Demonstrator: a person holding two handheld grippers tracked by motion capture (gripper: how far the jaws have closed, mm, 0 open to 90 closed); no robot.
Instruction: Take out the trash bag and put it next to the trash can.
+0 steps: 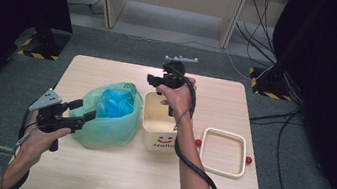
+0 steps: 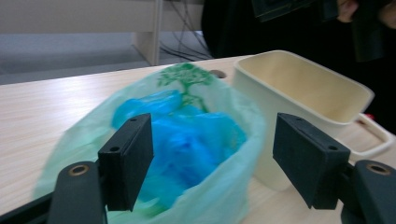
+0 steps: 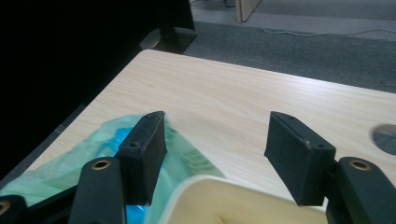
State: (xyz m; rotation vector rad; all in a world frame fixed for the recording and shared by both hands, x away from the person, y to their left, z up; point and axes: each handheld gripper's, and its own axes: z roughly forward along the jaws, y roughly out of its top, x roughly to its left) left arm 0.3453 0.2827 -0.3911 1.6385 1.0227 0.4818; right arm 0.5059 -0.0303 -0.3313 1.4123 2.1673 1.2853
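On the left side of the table (image 1: 108, 176), the left gripper (image 1: 84, 110) sits low with its jaws spread apart and nothing between them, right up against the near-left edge of the green bag (image 1: 109, 121). From the left gripper view the bag (image 2: 187, 154) has something bright blue stuffed inside and a tree print on it. Just to the right, touching the bag, is the cream bin (image 1: 159, 126) with a smiley face, looks empty. Above its far rim the right gripper (image 1: 154, 78) hangs in the air, jaws released too, holding nothing. Further right there's a cream rectangular frame (image 1: 223, 152) lying flat with a red knob on each side.
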